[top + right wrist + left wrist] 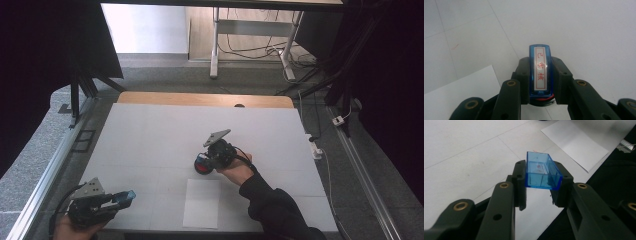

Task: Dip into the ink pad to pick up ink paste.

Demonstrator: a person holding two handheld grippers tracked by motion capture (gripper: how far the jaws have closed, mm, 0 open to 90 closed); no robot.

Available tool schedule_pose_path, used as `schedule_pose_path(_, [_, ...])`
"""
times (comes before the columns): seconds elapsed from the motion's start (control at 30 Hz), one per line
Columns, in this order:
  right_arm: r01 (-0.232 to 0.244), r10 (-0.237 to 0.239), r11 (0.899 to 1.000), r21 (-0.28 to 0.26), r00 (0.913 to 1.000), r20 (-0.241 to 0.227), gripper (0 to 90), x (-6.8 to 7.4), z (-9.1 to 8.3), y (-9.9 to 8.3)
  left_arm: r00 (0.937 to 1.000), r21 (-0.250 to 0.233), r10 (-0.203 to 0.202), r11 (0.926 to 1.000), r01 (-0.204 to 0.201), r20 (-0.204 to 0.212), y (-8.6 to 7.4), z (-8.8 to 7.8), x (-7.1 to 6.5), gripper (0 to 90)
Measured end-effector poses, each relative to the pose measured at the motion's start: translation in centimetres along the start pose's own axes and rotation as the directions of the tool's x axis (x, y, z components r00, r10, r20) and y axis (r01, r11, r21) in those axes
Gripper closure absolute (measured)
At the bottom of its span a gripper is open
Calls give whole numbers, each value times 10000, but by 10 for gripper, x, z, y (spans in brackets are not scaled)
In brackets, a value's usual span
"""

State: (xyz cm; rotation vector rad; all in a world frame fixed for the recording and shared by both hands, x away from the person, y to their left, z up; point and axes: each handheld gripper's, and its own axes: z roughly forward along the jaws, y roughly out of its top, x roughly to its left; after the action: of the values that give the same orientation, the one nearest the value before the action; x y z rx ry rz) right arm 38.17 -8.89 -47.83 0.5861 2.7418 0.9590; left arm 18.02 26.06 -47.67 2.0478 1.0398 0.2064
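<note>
Two tongs: both closed on parts.
Left tongs (543, 185): blue cap (542, 171) gripped, counter's (150, 135) seven o'clock.
Right tongs (541, 82): blue stamp (540, 71) gripped, centre.

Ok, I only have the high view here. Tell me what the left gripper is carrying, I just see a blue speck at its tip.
Observer: The left gripper is shut on a clear blue cap, a hollow box with its open side facing up.
Operator: Now the right one. Report it.
Observer: The right gripper clamps a blue stamp; a white label with red characters faces its camera.
Operator: Give me what's below that stamp.
Observer: A corner of the white paper sheet lies to the left of the jaws in the right gripper view, and the stamp is off it.
</note>
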Motion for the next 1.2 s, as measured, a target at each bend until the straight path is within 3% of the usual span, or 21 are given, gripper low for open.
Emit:
schedule_pose_path(0.37, [-403,401,9991,-91,9990,-217,717,-5,1,-2,10000,30,45,10000,-45,-36,0,0,0,676])
schedule_pose_path(1.2, [174,-177,9998,115,9993,327,717,5,4,3,9999,54,99,9999,-99,-27,0,0,-1,676])
